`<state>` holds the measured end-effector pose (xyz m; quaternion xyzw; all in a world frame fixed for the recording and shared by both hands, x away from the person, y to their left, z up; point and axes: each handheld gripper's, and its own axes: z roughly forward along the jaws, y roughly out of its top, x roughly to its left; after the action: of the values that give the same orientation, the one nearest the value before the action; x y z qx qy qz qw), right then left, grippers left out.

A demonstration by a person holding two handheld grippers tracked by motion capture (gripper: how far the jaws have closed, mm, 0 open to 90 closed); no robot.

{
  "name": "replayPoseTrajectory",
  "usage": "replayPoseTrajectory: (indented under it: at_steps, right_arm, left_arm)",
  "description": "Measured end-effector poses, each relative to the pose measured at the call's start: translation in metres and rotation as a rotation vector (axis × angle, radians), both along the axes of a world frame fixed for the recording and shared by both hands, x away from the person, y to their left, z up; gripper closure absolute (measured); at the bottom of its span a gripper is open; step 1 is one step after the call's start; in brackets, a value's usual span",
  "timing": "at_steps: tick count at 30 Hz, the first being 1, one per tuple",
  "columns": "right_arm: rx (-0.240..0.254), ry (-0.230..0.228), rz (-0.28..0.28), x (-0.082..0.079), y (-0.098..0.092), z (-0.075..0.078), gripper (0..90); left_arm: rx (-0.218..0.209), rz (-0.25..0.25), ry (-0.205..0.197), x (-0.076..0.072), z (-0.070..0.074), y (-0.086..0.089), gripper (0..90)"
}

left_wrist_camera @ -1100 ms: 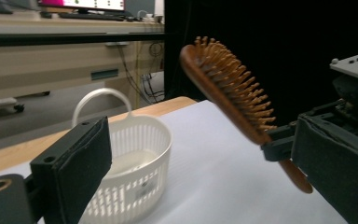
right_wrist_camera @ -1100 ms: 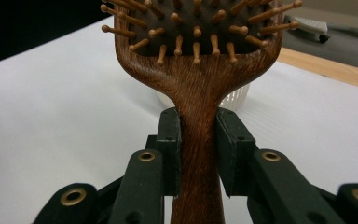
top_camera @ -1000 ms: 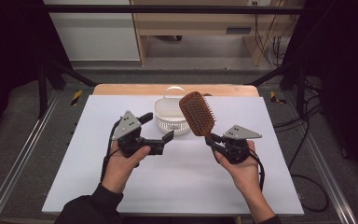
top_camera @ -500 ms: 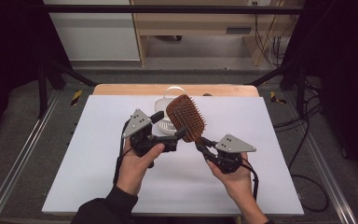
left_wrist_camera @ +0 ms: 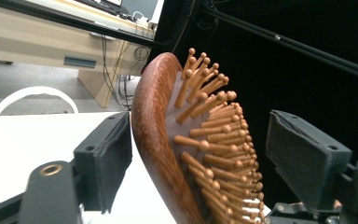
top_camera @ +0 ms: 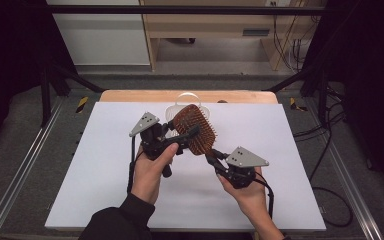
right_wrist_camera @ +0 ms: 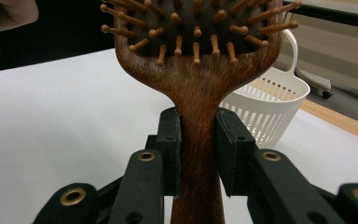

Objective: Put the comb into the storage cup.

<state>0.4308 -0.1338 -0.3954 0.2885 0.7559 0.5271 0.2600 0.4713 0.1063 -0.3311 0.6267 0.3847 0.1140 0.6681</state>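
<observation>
A brown wooden hairbrush point(top_camera: 195, 129) with peg bristles is held up over the middle of the white table. My right gripper point(top_camera: 215, 160) is shut on its handle point(right_wrist_camera: 199, 140), both pads pressed against the wood. My left gripper point(top_camera: 186, 135) stands open around the brush's head point(left_wrist_camera: 168, 154): one pad point(left_wrist_camera: 105, 161) is near the smooth back, the other pad point(left_wrist_camera: 303, 158) is off the bristle side with a gap. A white slotted basket point(right_wrist_camera: 265, 105) with a hoop handle stands behind the brush.
The white table top point(top_camera: 95, 170) spreads left and right of the hands. Its wooden far edge point(top_camera: 130, 95) lies behind the basket. Metal rails run down both sides, and cables lie on the floor at the right.
The right gripper carried the brush leftward and tilted its head toward the left gripper. The left gripper moved right and now has its open jaws around the brush's head.
</observation>
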Motion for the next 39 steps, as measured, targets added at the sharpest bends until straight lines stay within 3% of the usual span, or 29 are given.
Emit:
replayPoseTrajectory:
  at_steps: [9, 21, 39]
  right_arm:
    - [-0.002, 0.0, 0.011, -0.001, 0.003, -0.001, 72.9]
    - [0.009, 0.024, 0.025, 0.001, 0.003, -0.005, 72.9]
    - [0.017, 0.07, 0.025, 0.007, 0.003, -0.014, 72.6]
  left_arm:
    - [-0.061, -0.022, 0.036, 0.004, -0.005, 0.001, 37.0]
    - [-0.088, -0.043, 0.089, 0.005, -0.008, 0.005, 47.5]
    - [-0.109, -0.046, 0.13, 0.011, -0.014, 0.0, 51.0]
